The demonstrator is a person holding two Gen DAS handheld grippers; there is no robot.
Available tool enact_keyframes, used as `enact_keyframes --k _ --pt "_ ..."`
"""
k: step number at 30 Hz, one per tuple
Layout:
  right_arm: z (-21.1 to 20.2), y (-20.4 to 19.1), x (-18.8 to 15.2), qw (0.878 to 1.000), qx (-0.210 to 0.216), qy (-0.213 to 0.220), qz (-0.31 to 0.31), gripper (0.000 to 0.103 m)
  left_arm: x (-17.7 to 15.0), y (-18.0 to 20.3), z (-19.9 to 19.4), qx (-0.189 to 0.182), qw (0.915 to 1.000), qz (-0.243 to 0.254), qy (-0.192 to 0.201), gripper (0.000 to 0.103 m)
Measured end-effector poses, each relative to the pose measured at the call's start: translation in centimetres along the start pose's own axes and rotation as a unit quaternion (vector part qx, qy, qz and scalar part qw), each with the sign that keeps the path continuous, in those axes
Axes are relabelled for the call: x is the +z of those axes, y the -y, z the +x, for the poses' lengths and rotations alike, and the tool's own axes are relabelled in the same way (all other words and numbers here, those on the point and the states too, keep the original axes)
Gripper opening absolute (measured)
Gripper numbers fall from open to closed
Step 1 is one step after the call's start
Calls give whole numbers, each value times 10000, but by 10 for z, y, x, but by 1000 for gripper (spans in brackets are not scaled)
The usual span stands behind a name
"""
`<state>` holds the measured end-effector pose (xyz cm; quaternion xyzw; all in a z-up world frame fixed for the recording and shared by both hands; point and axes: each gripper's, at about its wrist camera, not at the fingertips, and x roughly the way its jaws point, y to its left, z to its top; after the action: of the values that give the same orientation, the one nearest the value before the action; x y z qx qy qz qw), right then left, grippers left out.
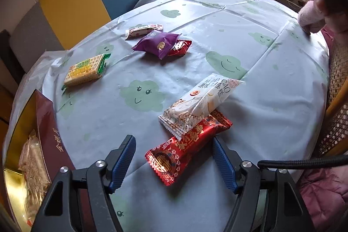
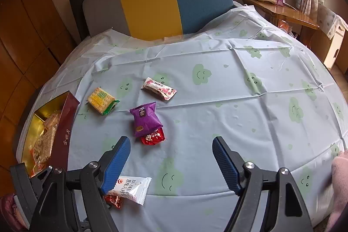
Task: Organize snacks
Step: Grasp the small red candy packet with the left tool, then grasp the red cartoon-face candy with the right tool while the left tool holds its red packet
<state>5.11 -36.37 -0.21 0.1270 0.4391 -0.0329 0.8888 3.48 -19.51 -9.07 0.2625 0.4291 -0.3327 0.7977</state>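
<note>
**Snacks loose on the cloud-print cloth, both grippers spread**

On the pale blue tablecloth with green smiling clouds, six packets lie scattered. Left wrist view: left gripper spread, nothing pinched; long red packet with gold Chinese characters between its blue pads, not pressed. White packet, printed "CAO" plus Chinese text, lies tilted across the red one's far end. At 11 o'clock, cracker pack, yellow-green label, unreadable. At 12 o'clock, purple packet overlapping small red packet; pink-white bar just beyond. At 9 o'clock, maroon box, gold script on its side, gold interior holding wrapped snacks. Right gripper spread over bare cloth, empty.
</note>
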Motion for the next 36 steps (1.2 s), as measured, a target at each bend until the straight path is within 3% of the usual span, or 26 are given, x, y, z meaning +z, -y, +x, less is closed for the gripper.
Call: enact_keyframes --k 1,5,8,16,32,36 --pt "0 0 0 10000 -14 1 -1 79 2 -2 1 -139 9998 -158 -18 51" --pt "-1 1 2 9999 -90 90 45 79 2 -7 1 -43 9977 -674 65 26" --pt "2 4 3 9999 -125 18 102 79 -4 -8 -3 48 9951 -982 68 26" --pt "13 0 -1 9996 -152 -248 -5 79 -27 -7 -11 114 9924 -1211 173 27" --pt "33 -4 -13 9963 -145 -846 -51 79 -35 -4 -12 189 9915 -1163 550 27" --pt "37 -10 -18 9951 -182 -958 -173 69 -37 -6 -12 114 9901 -1250 627 27"
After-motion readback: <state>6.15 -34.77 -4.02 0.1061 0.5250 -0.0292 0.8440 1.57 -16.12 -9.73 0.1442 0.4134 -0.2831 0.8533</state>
